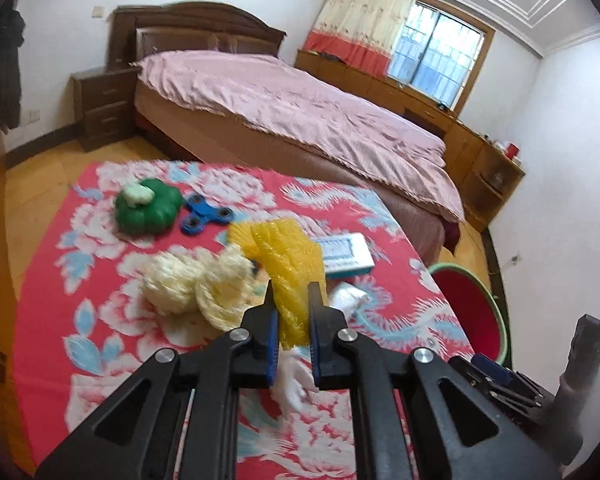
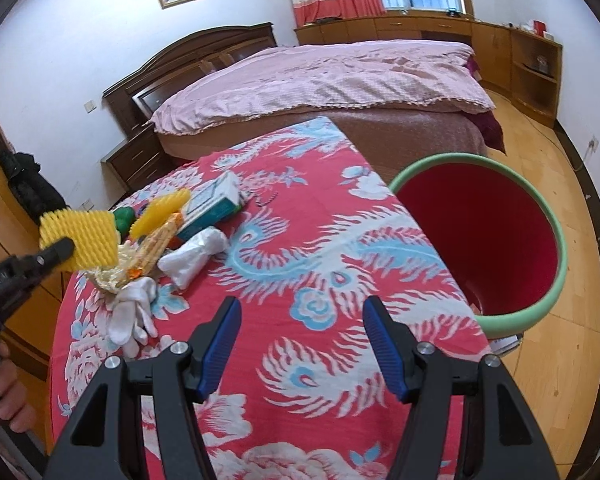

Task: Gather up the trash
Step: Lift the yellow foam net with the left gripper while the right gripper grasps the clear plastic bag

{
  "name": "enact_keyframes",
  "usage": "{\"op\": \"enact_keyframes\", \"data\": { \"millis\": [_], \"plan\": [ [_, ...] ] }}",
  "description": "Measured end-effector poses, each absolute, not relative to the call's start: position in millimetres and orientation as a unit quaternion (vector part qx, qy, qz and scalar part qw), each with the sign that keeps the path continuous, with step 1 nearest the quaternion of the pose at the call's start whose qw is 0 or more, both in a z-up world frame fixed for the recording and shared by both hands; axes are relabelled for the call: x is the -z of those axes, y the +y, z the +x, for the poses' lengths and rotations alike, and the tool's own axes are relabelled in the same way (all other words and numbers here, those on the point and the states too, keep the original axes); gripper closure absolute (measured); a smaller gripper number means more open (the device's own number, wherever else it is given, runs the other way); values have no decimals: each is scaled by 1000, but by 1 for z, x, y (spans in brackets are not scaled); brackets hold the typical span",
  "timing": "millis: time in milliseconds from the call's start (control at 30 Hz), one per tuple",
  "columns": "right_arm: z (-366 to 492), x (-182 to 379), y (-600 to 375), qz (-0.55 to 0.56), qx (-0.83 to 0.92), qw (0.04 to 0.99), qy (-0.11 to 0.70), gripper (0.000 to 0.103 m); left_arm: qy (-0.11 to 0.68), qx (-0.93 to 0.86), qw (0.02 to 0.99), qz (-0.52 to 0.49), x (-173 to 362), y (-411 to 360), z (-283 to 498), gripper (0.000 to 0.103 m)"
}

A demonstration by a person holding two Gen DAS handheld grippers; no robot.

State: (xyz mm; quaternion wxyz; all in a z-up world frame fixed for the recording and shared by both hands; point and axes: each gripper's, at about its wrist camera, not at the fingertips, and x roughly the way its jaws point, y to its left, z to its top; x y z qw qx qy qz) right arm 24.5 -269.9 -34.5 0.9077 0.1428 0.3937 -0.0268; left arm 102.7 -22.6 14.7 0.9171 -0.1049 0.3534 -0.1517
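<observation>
My left gripper (image 1: 291,294) is shut on a yellow foam net sleeve (image 1: 290,276) and holds it above the red flowered table (image 1: 60,280); the same sleeve (image 2: 80,242) shows raised at the left of the right wrist view. A second yellow net (image 2: 162,212), a crumpled white bag (image 2: 194,254), a white glove (image 2: 130,312) and a cream rope bundle (image 1: 196,284) lie on the cloth. My right gripper (image 2: 302,316) is open and empty over the table, left of the red bin with a green rim (image 2: 556,216).
A green pumpkin toy (image 1: 146,210), a blue fidget spinner (image 1: 204,214) and a teal-and-white box (image 1: 346,254) lie on the table. A pink-covered bed (image 1: 300,108) stands behind it. Wooden cabinets (image 2: 532,68) line the far wall.
</observation>
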Motion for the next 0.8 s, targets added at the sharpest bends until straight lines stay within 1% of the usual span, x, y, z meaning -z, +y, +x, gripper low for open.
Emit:
{"op": "enact_keyframes", "data": {
  "millis": [167, 433, 800],
  "plan": [
    [36, 29, -253, 132, 10, 910, 393, 37, 341, 104, 928, -103, -16, 2, 105, 92],
    [67, 29, -217, 118, -20, 909, 399, 37, 334, 42, 933, -127, -3, 51, 111, 92],
    [110, 50, -182, 120, -27, 896, 426, 37, 359, 14, 920, -159, 29, 83, 121, 92]
  ]
}}
